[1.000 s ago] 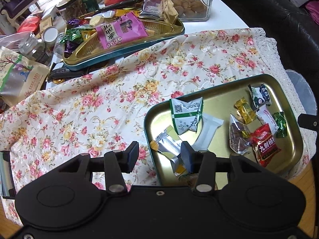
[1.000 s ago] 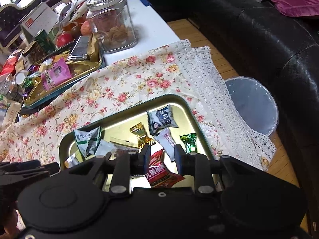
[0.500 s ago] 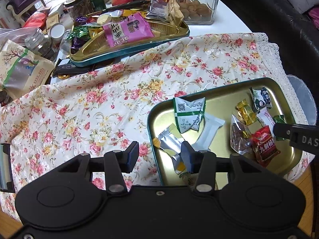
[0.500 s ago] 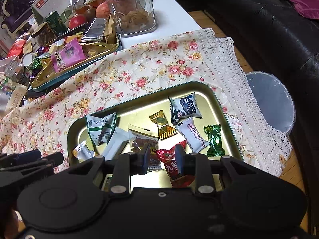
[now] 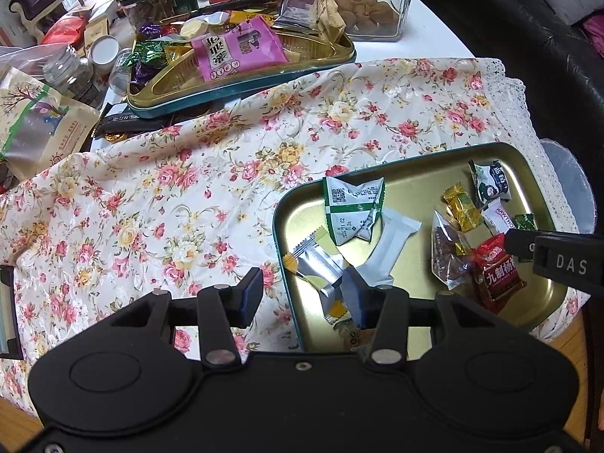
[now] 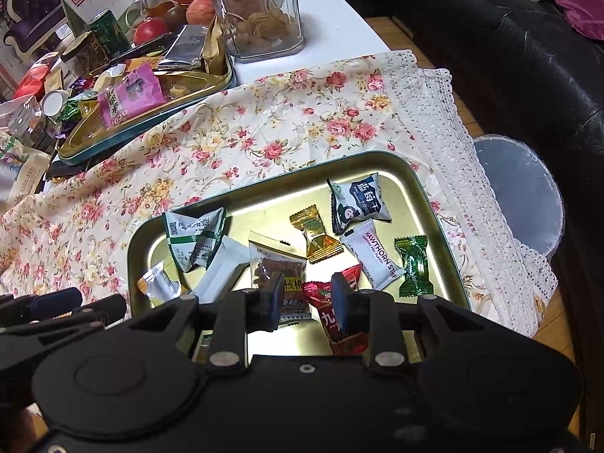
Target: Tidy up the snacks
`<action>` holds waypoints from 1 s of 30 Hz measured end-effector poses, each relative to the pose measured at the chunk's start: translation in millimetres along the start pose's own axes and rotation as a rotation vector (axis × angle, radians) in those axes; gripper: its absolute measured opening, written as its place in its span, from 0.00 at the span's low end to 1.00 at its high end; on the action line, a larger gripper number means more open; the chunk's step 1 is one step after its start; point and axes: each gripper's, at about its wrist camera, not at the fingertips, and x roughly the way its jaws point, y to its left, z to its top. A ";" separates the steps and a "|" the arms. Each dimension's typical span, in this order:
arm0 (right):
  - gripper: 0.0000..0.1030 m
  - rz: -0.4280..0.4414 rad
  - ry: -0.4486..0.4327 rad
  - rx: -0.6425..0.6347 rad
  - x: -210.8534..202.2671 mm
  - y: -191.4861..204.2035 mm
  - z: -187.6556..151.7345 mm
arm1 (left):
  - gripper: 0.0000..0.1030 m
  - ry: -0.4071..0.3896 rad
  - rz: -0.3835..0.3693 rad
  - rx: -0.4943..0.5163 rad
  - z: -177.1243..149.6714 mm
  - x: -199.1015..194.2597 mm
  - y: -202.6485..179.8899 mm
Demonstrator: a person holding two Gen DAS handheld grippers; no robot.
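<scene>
A gold tray on the floral cloth holds several wrapped snacks: a green-white packet, a white bar, a gold candy, a red packet and a green candy. My left gripper is open and empty over the tray's near left rim. My right gripper is open, low over the red packet, holding nothing. Its fingertips show in the left wrist view beside the red packet.
A second gold tray at the back holds a pink packet and more snacks. A glass jar, apples, tins and bags crowd the back left. A bin and black sofa stand right.
Both grippers have moved forward over the tray. The right gripper has come lower toward the red packet and now reaches into the left wrist view.
</scene>
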 end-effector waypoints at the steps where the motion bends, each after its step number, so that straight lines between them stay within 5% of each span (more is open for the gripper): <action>1: 0.28 0.000 0.000 0.002 0.1 -0.3 0.3 | 0.52 0.001 0.001 0.004 -0.6 0.5 -0.8; 30: 0.28 0.002 0.010 0.016 1.5 -0.7 -1.0 | 0.52 0.012 0.009 0.027 -3.1 4.7 -6.1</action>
